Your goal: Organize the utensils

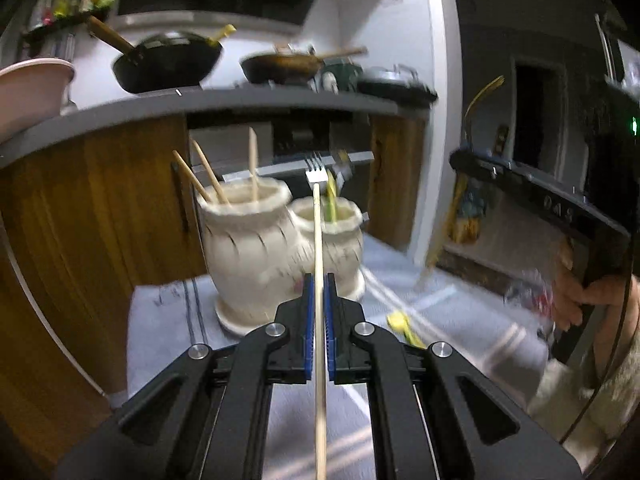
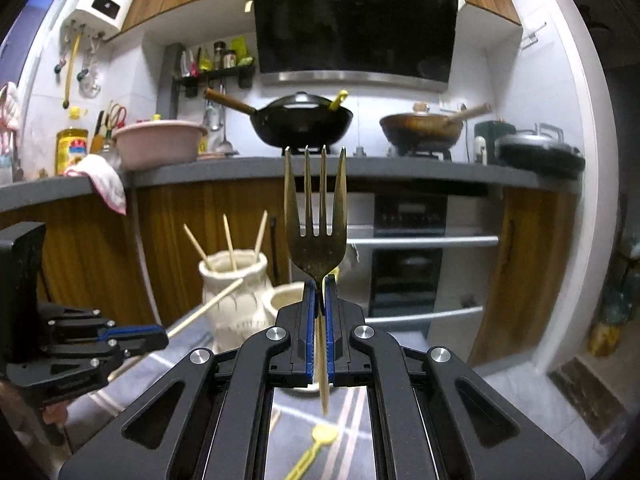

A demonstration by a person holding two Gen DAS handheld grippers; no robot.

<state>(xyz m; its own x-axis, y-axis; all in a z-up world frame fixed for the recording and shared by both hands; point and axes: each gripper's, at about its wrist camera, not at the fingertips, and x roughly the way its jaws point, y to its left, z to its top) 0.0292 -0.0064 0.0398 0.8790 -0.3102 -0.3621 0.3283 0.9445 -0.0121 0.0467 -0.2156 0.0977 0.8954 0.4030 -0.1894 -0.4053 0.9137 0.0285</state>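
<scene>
We have the left gripper [image 1: 319,280] clamped on a chopstick [image 1: 318,240] with its long axis pointing straight ahead at the far taller holder [image 1: 244,248], and the right gripper [image 2: 319,282] clamped on the gold fork [image 2: 316,216], tines up, near the shorter holder [image 2: 286,298].

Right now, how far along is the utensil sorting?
Partly done. Three chopsticks already stand in the taller jar, and a fork stands in the shorter jar. In hand: the left gripper is shut on a chopstick, the right gripper on a gold fork. Left: a yellow utensil still lies on the cloth.
</scene>
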